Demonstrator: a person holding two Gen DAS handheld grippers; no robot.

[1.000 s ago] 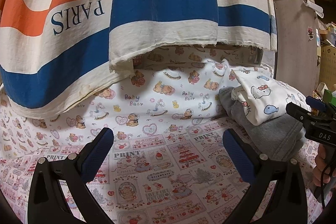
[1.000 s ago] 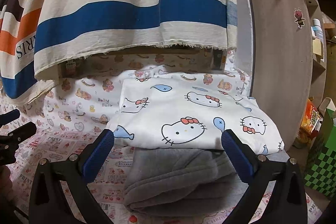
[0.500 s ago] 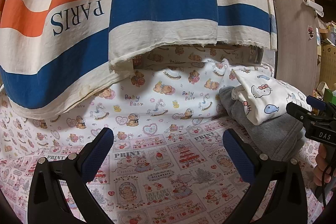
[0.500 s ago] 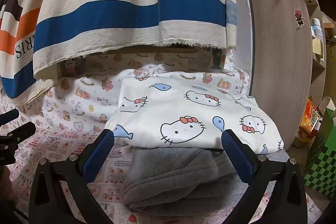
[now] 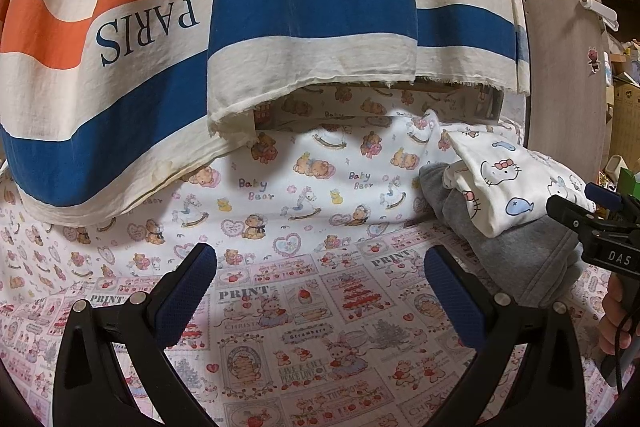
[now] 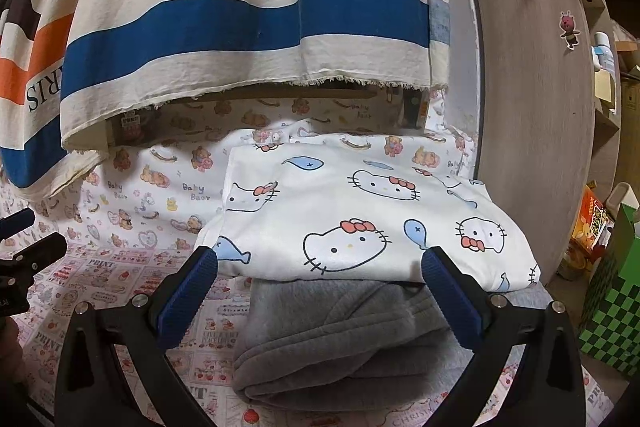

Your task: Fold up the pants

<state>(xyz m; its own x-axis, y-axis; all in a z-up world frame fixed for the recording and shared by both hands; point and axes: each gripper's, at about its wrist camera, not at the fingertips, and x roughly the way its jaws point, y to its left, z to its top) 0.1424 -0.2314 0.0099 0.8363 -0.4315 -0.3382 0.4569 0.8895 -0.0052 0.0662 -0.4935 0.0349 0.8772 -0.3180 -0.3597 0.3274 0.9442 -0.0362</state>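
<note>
Your folded pants (image 6: 372,227) sit in the centre of the right wrist frame: a white bundle printed with cat faces wearing red bows and small blue fish. It is folded into a flat, roughly rectangular packet, its near edge a rounded fold, its surface smooth with only faint creases. It lies on top of a grey garment (image 6: 344,343), also folded, whose thick ribbed edge sticks out below it toward the bottom of the frame. The packet's long axis runs left to right across that frame, with the far edge tipped slightly up at the left; which end is the waist you cannot tell.

In the left wrist frame the same pants (image 5: 504,187) appear at the right edge, seen from their short side, stacked on the grey garment (image 5: 516,259), with layered fold edges facing left.

Both rest on a printed sheet (image 5: 320,307), pink Christmas panels in front and teddy bears behind. A striped cloth (image 5: 280,7) lettered PARIS hangs across the top of both frames. A wooden panel (image 6: 536,107) stands at the right.

Your right gripper (image 6: 320,287) is spread wide, gripping nothing, its blue pads (image 6: 188,295) flanking the pants' near edge. Your left gripper (image 5: 320,287) is likewise spread wide and empty over bare sheet, well left of the stack.
</note>
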